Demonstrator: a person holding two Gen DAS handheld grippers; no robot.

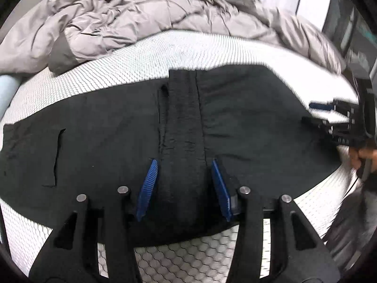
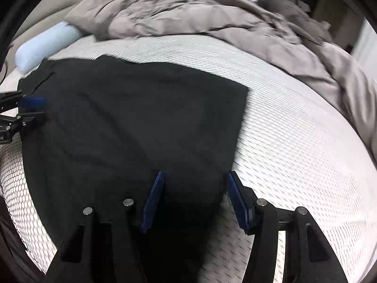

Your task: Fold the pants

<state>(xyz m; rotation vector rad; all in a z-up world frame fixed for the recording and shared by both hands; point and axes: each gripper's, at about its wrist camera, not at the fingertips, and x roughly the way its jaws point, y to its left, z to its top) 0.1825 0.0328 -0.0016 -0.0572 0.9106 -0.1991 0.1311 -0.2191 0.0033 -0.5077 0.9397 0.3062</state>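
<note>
- Two grippers over black pants [image 1: 117, 122] spread flat on the honeycomb mattress [image 1: 188, 47], long axis running side to side.
- Waistband end nearer the left gripper [image 1: 183, 186], hem end under the right gripper [image 2: 195, 198].
- Both sets of jaws apart, roughly half spread, cloth between the blue pads [image 1: 148, 188], nothing visibly pinched.

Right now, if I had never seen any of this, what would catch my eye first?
The black pants, spread flat across the white patterned mattress, dominate both views. Next come the blue-padded fingers of the left gripper and right gripper, each standing open over the pants' near edge. Behind lies a crumpled grey duvet, with a pale blue bolster at the far left in the right wrist view.
</note>
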